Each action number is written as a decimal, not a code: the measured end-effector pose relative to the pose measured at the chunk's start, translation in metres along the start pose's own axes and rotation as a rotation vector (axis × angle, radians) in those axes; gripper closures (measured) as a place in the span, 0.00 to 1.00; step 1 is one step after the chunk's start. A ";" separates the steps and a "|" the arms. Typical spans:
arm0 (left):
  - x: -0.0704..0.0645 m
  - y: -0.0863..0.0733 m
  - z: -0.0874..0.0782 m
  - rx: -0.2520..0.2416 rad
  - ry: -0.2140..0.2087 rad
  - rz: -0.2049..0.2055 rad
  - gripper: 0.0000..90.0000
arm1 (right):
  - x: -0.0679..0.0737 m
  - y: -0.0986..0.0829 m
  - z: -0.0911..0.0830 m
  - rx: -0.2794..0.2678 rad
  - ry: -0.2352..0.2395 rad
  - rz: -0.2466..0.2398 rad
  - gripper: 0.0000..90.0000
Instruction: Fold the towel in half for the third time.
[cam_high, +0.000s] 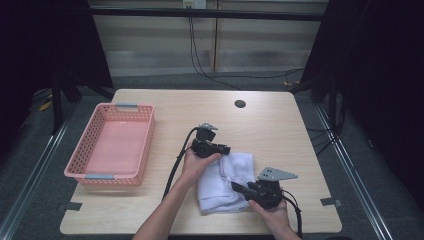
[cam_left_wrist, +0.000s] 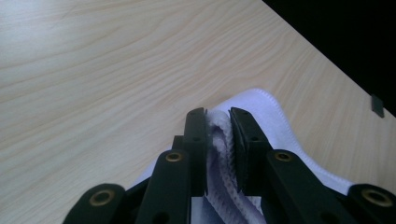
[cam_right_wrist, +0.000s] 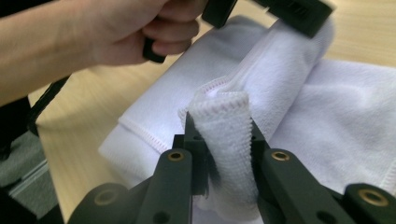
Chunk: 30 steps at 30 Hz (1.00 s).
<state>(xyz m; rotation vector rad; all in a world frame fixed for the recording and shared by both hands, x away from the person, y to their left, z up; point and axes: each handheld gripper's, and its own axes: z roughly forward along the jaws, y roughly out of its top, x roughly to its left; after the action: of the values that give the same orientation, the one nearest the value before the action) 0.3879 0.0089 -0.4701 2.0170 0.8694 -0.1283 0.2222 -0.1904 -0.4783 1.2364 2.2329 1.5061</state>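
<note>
High view: nearest the front edge of the bench (cam_high: 150, 215), the right gripper (cam_high: 239, 188) sits in a hand. Its fingers (cam_right_wrist: 187, 135) are pinched tight on a fold of the towel (cam_high: 225, 185). In the right gripper view, that fold stands up between the two black fingers, and its stitched edge curls over the top.

The white towel lies bunched on the bench, near the front edge and a bit right of the middle.

A little farther back, the left gripper (cam_high: 225, 149) is held in the other hand (cam_high: 192, 165). It grips the far edge of the towel. In the left gripper view, its fingers (cam_left_wrist: 196, 140) are closed on a thick, bumpy bit of towel (cam_left_wrist: 271, 116), with bare wood beyond.

Well apart from the towel, a pink basket (cam_high: 145, 145) sits by the left edge of the bench. A small dark hole (cam_high: 240, 103) shows near the back edge.
</note>
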 end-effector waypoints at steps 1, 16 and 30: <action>-0.001 0.001 0.001 0.003 -0.003 0.012 0.86 | 0.001 -0.001 -0.001 0.009 -0.002 -0.006 0.87; -0.018 0.011 -0.031 -0.060 0.017 0.058 0.43 | -0.010 -0.001 -0.037 0.019 -0.068 -0.010 0.41; -0.037 -0.078 -0.082 0.036 -0.052 0.125 0.72 | -0.040 0.064 0.015 0.044 -0.120 -0.016 0.26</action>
<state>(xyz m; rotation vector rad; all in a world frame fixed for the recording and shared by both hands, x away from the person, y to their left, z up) 0.2927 0.0800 -0.4626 2.0865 0.7107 -0.1265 0.2896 -0.1996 -0.4437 1.2830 2.2045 1.3464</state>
